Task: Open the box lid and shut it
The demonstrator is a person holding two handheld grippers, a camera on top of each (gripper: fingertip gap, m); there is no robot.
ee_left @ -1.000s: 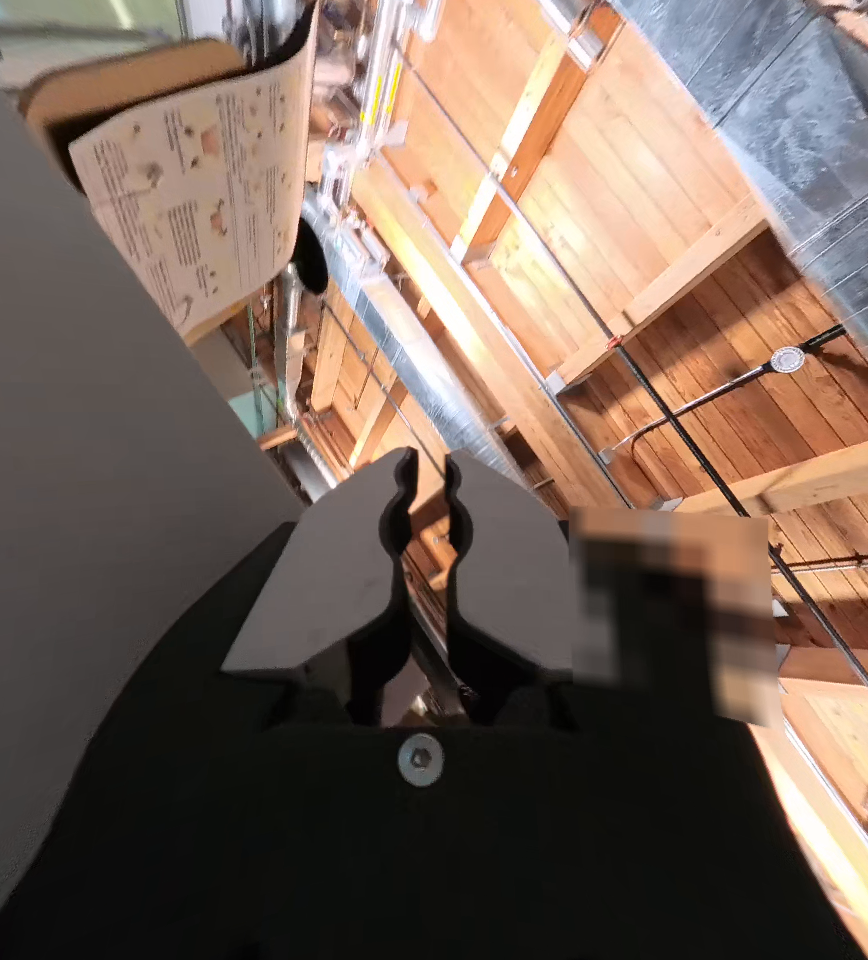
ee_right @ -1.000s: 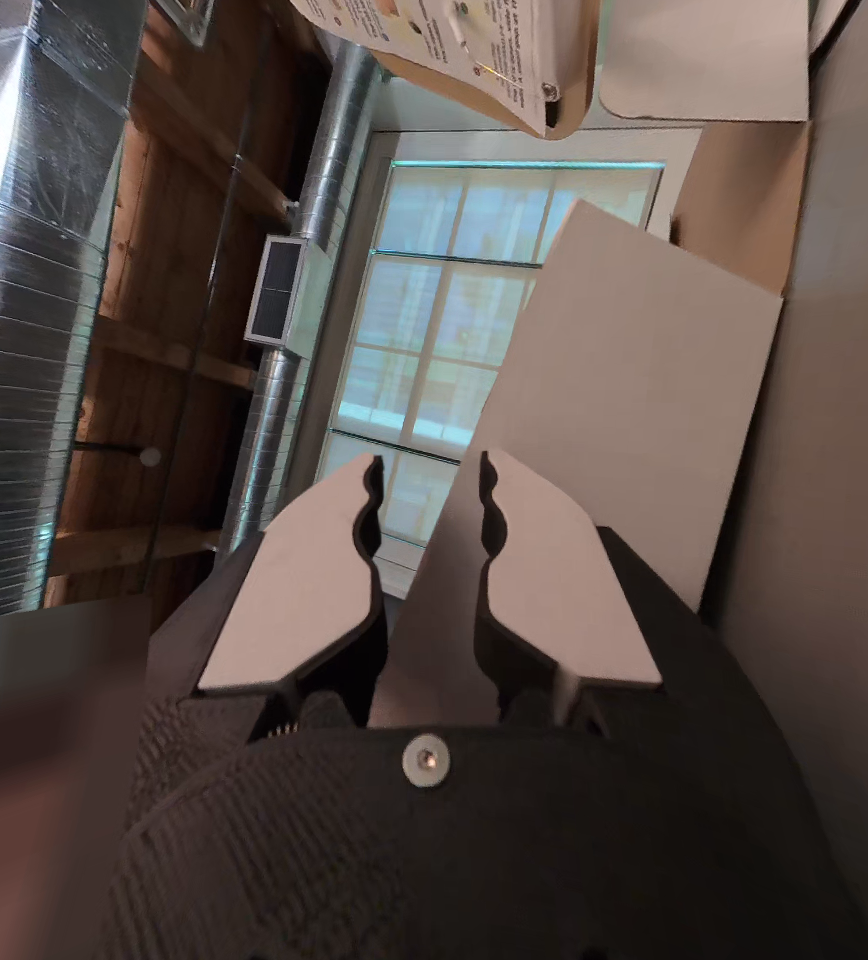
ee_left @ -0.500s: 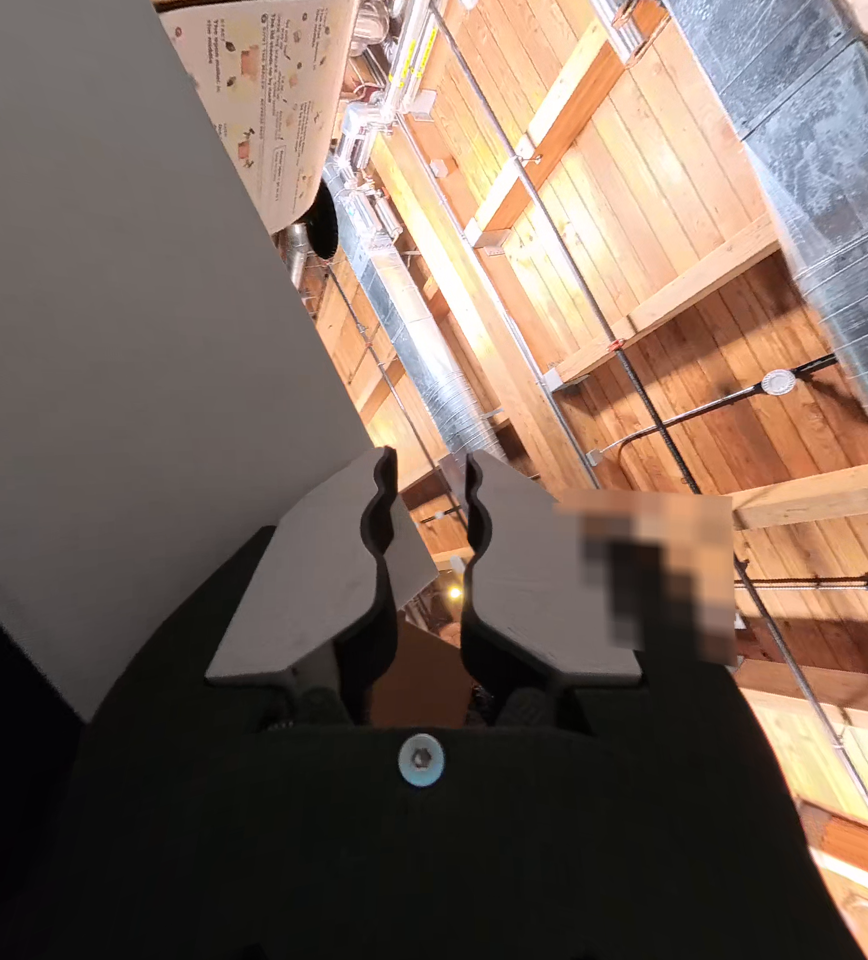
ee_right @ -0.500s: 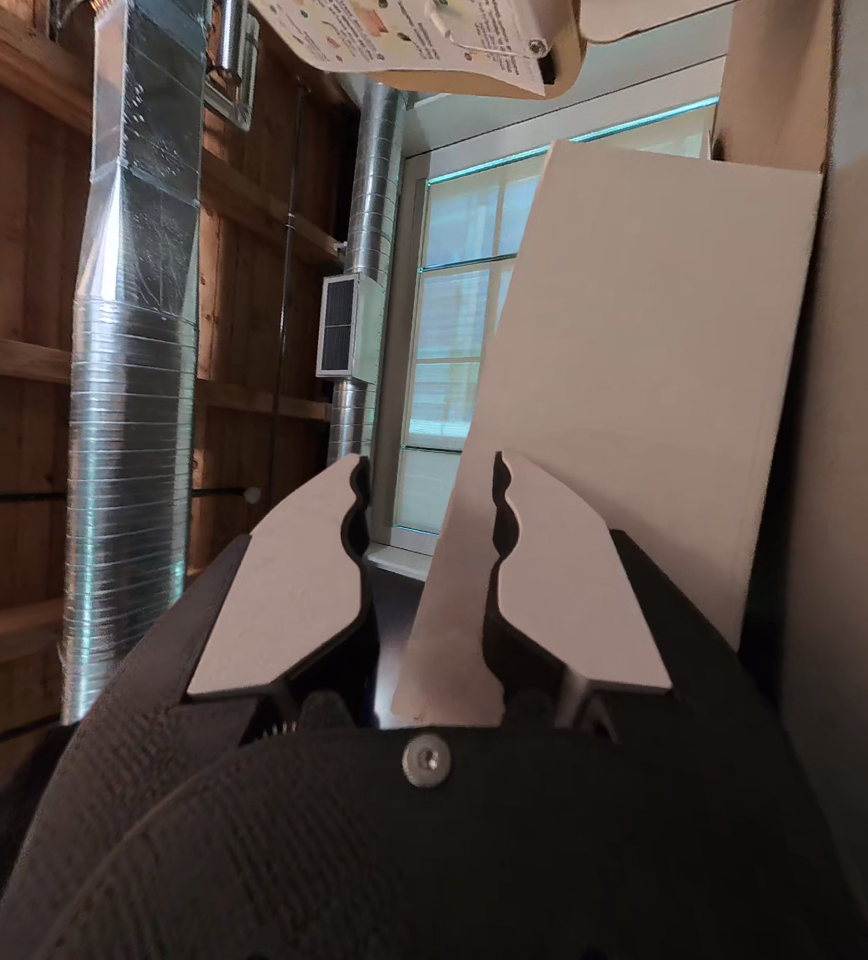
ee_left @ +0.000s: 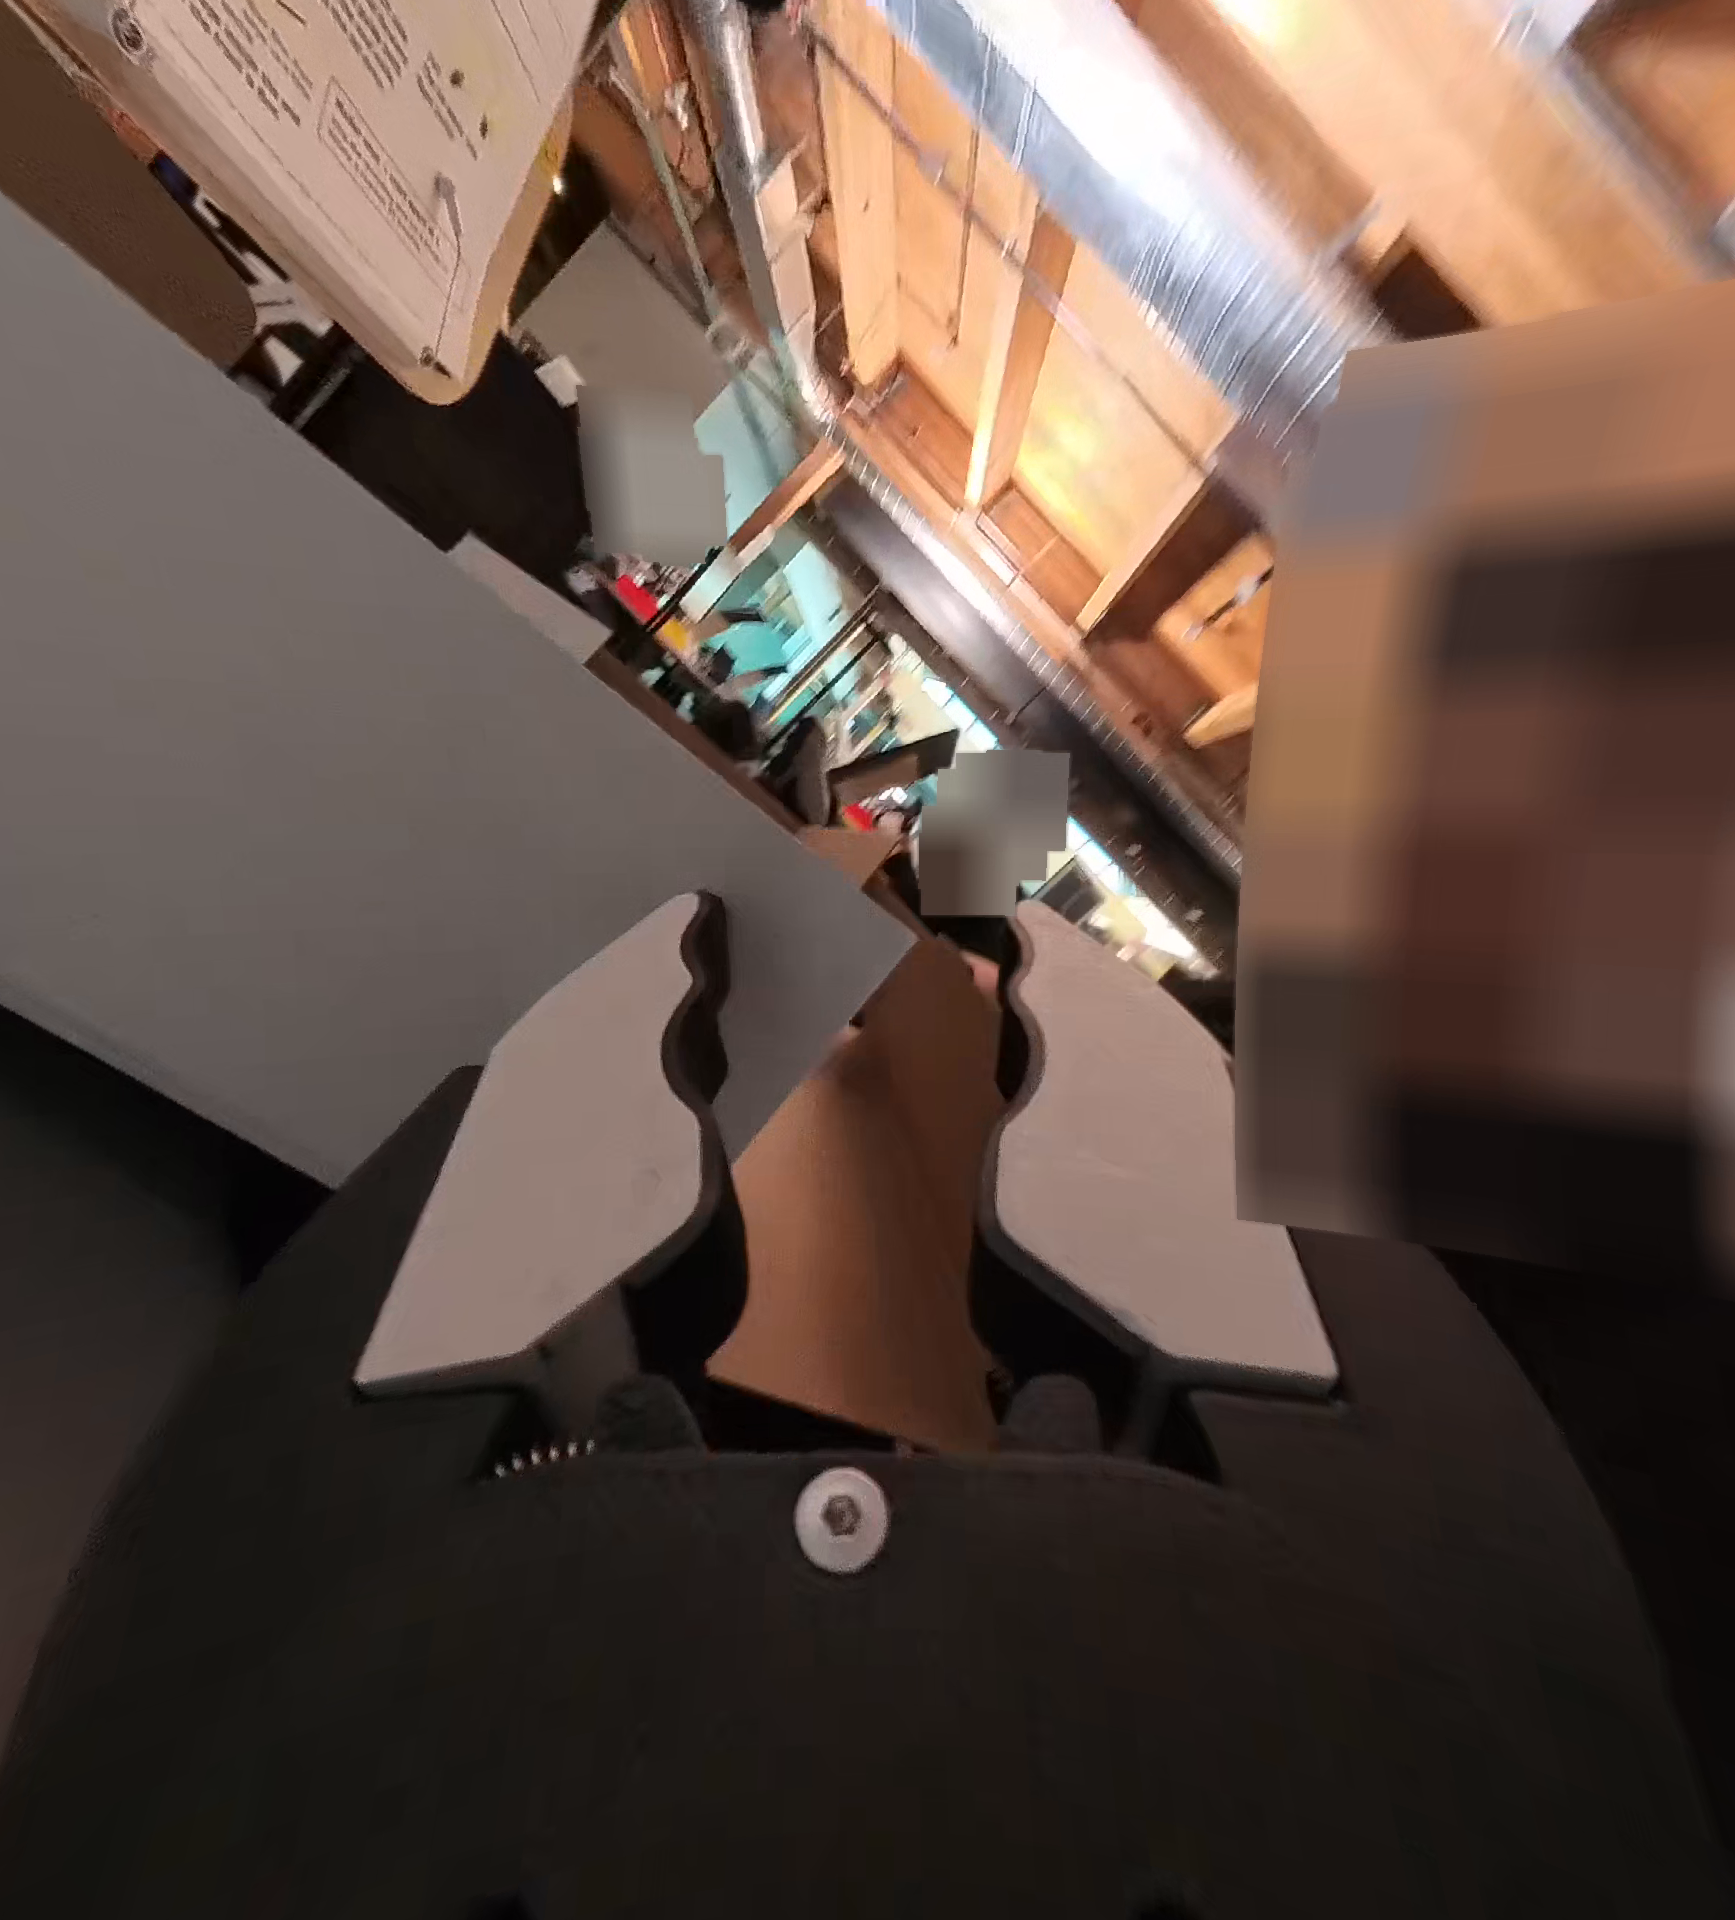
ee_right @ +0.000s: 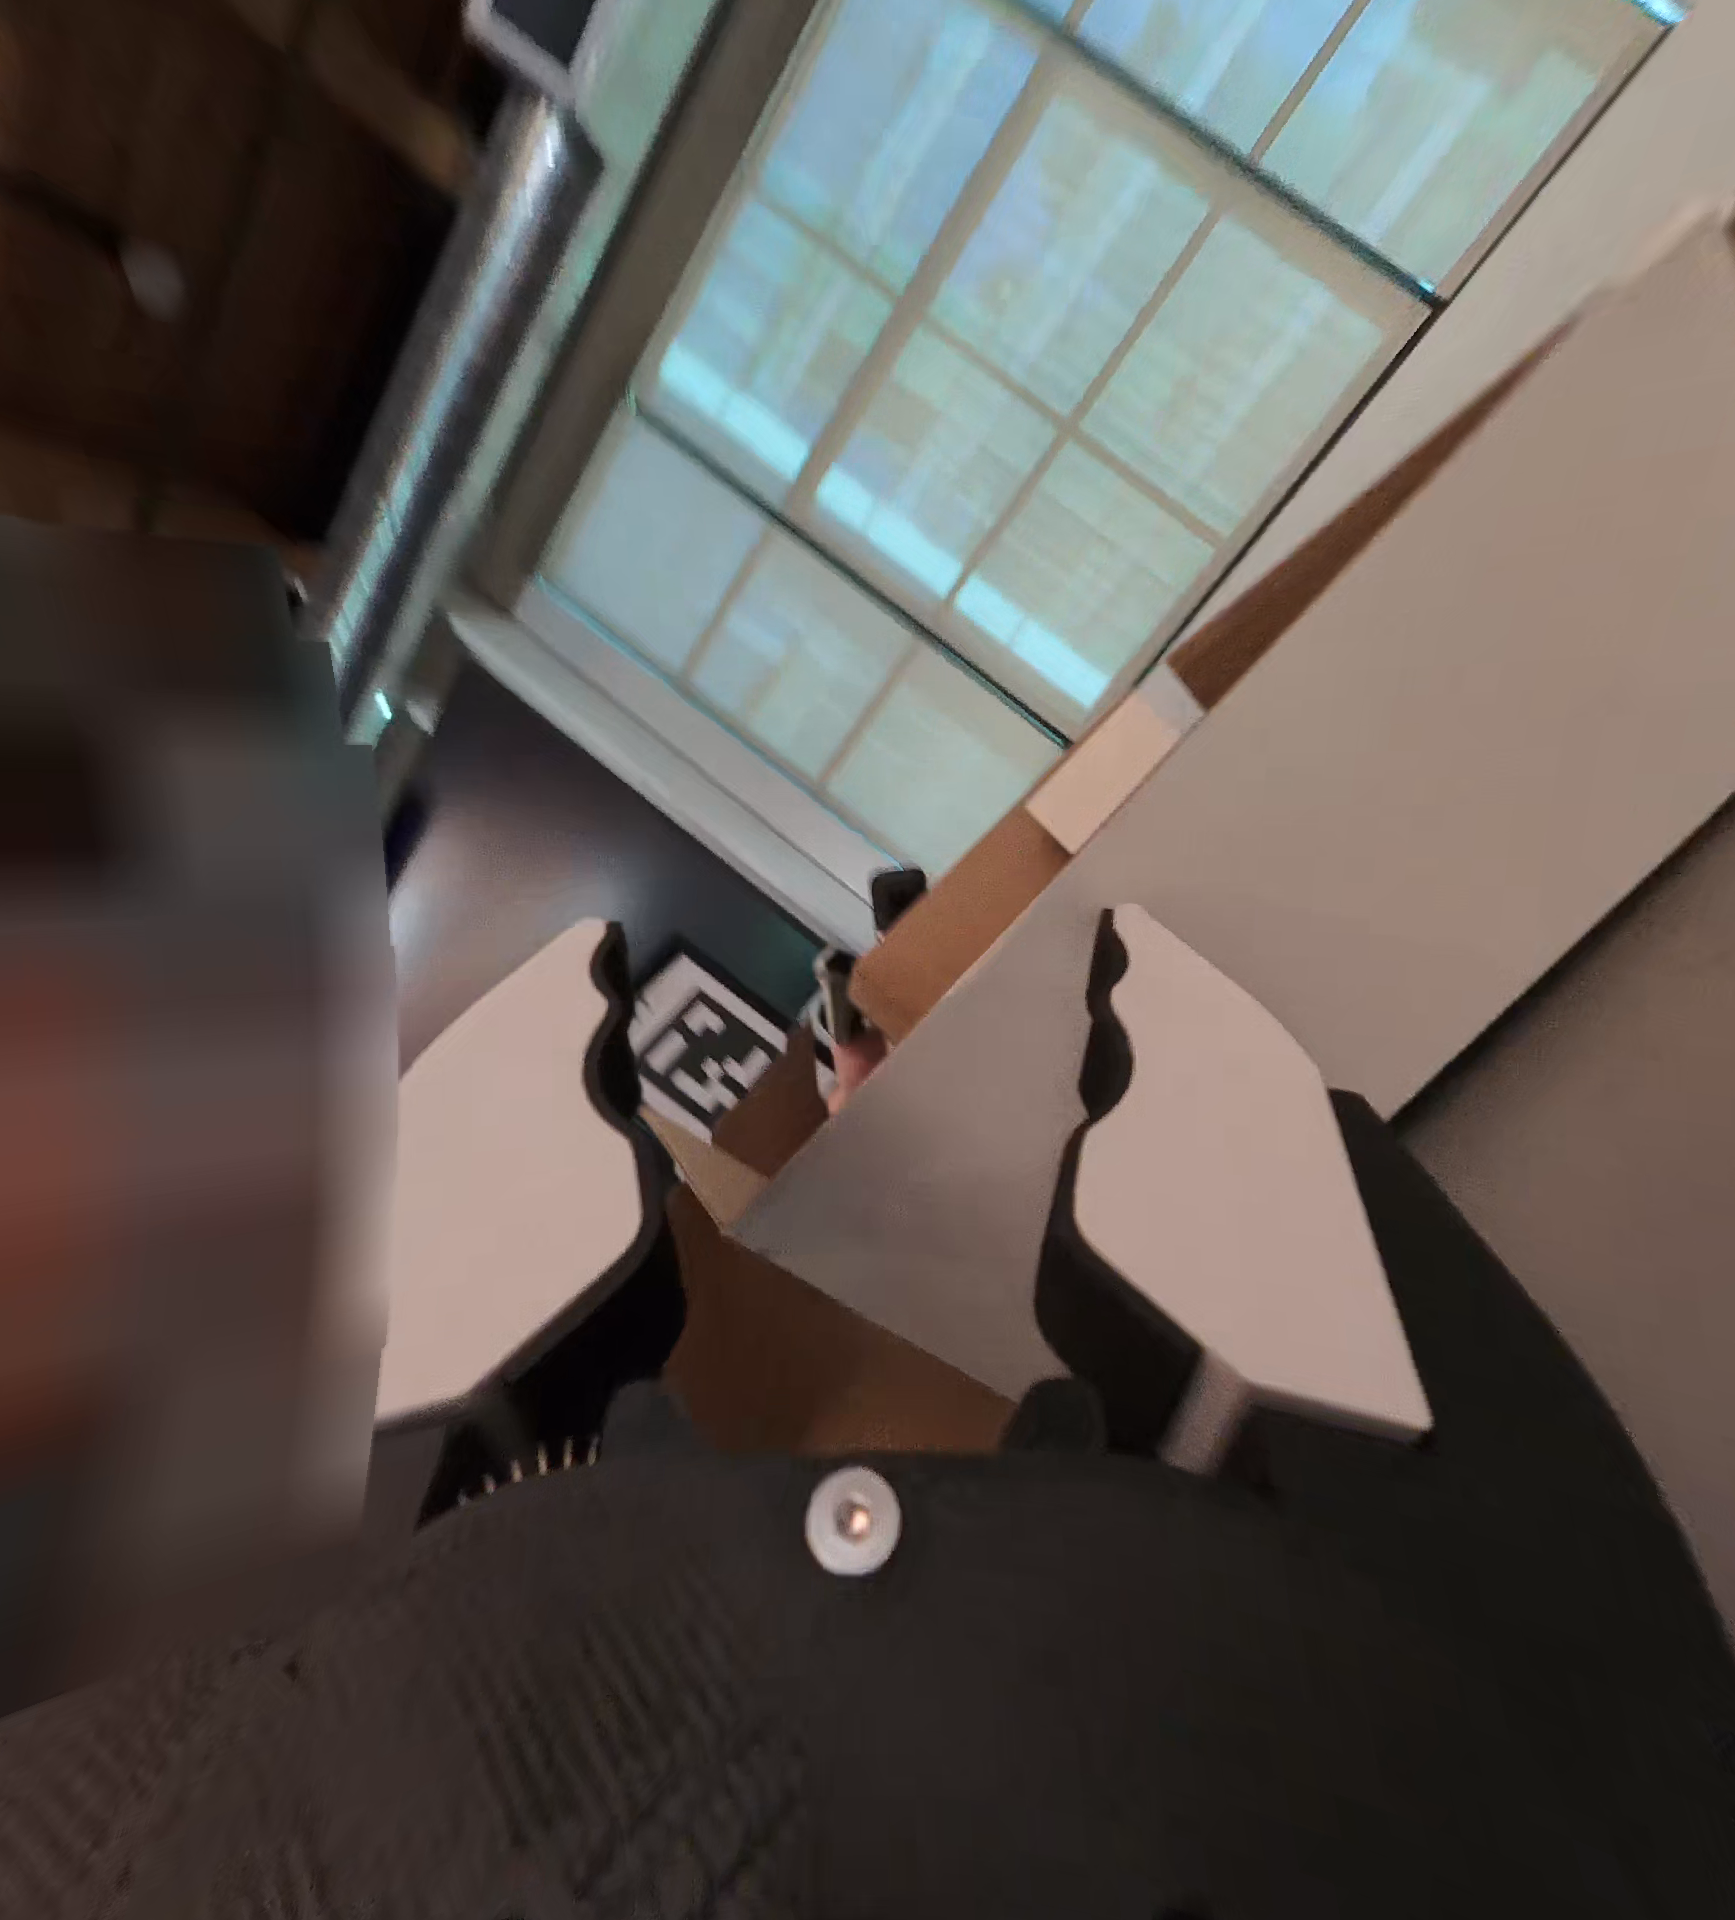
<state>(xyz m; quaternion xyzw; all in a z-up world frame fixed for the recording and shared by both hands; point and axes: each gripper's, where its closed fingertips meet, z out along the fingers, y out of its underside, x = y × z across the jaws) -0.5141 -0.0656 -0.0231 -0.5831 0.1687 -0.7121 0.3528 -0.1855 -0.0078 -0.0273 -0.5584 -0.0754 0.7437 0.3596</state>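
The box is cardboard, grey-white outside and brown inside, with its flaps standing up. In the left wrist view a grey flap fills the left side, and its corner reaches between my fingers over a brown inner face. My left gripper is open and holds nothing. In the right wrist view a pale flap rises at the right, and a nearer grey flap corner lies between the fingers. My right gripper is open wide. Whether any finger touches a flap is unclear.
A printed sheet hangs over the box edge at the top left. The other gripper's black-and-white marker shows beyond the flap. Wooden ceiling beams and a metal duct are overhead. A large window is behind.
Both views have tipped down from the ceiling toward the room. Both grippers have opened wider, the left from nearly shut. The flap corners now lie between the fingers.
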